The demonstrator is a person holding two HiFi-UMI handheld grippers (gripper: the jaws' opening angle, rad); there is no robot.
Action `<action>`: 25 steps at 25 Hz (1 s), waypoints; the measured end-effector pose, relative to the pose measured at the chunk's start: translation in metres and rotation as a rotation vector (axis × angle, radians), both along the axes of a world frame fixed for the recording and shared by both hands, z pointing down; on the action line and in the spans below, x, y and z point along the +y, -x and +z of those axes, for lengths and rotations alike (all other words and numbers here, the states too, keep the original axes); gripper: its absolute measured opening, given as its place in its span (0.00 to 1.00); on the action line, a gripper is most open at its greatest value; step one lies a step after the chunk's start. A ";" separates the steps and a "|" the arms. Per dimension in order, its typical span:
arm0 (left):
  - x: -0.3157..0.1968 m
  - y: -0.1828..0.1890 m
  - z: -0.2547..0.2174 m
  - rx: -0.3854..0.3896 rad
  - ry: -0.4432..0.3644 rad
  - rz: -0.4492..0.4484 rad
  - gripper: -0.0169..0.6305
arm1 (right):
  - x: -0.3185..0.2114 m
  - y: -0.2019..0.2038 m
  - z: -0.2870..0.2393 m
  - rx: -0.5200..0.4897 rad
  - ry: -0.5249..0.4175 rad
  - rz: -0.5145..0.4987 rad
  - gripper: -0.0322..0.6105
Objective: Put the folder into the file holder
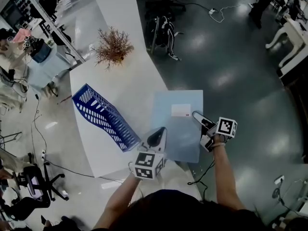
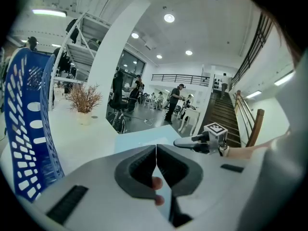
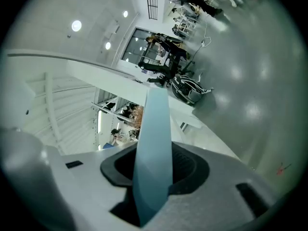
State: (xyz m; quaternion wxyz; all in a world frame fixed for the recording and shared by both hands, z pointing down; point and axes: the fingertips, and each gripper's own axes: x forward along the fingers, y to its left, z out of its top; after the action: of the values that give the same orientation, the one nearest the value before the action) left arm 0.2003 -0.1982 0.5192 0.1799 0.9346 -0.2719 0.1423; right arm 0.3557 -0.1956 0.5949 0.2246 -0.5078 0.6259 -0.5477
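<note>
While both tools carry the light-blue folder [image 1: 177,129] over the near edge of the white table [image 1: 130,88], the head view shows where trouble could start. The left hand-held gripper [image 1: 161,131] pinches the folder's left edge and the right hand-held gripper [image 1: 196,115] its right edge. The blue file holder [image 1: 103,115] stands on the table just left of the folder, not touching it. Nothing steadies that holder, so a folder corner striking its perforated wall would probably shove or tip it instead of sliding in. In the left gripper view the jaws are together on a thin strip of the sheet. It looks like a shallow bite that could slip if the two hands drift apart or twist unevenly. The holder's wall [image 2: 29,129] rises close on the left, leaving little room to swing the sheet upright. In the right gripper view the folder [image 3: 154,143] runs edge-on between the jaws, clamped. Held only at its edges, a flexible sheet like this may bow in the middle and miss the narrow opening.
</note>
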 end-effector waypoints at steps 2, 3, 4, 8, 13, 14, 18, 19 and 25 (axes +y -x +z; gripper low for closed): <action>0.003 0.003 -0.003 0.002 -0.003 -0.002 0.03 | 0.004 -0.001 -0.007 0.006 -0.018 0.017 0.29; 0.004 0.005 -0.004 0.002 -0.005 -0.002 0.03 | 0.007 -0.002 -0.010 0.012 -0.022 0.029 0.29; 0.005 0.006 -0.006 0.003 -0.007 -0.003 0.03 | 0.010 -0.003 -0.013 0.019 -0.024 0.040 0.29; 0.011 0.016 -0.014 0.007 -0.016 -0.017 0.03 | 0.025 -0.006 -0.026 0.051 -0.034 0.081 0.28; 0.015 0.031 -0.020 0.008 -0.023 -0.040 0.03 | 0.040 -0.003 -0.043 0.067 -0.074 0.114 0.28; 0.017 0.034 -0.022 0.007 -0.026 -0.042 0.03 | 0.044 -0.002 -0.047 0.068 -0.080 0.122 0.29; 0.024 0.046 -0.032 0.011 -0.038 -0.046 0.03 | 0.059 0.000 -0.064 0.078 -0.106 0.158 0.28; 0.026 0.049 -0.034 0.013 -0.039 -0.047 0.03 | 0.063 0.001 -0.070 0.075 -0.119 0.167 0.28; 0.034 0.072 -0.048 0.018 -0.060 -0.046 0.03 | 0.089 0.004 -0.096 0.105 -0.187 0.259 0.28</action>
State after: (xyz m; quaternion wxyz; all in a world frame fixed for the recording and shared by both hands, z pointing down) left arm 0.1282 -0.1646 0.4716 0.1574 0.9343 -0.2959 0.1217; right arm 0.3515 -0.1071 0.4992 0.3064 -0.5892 0.6143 -0.4262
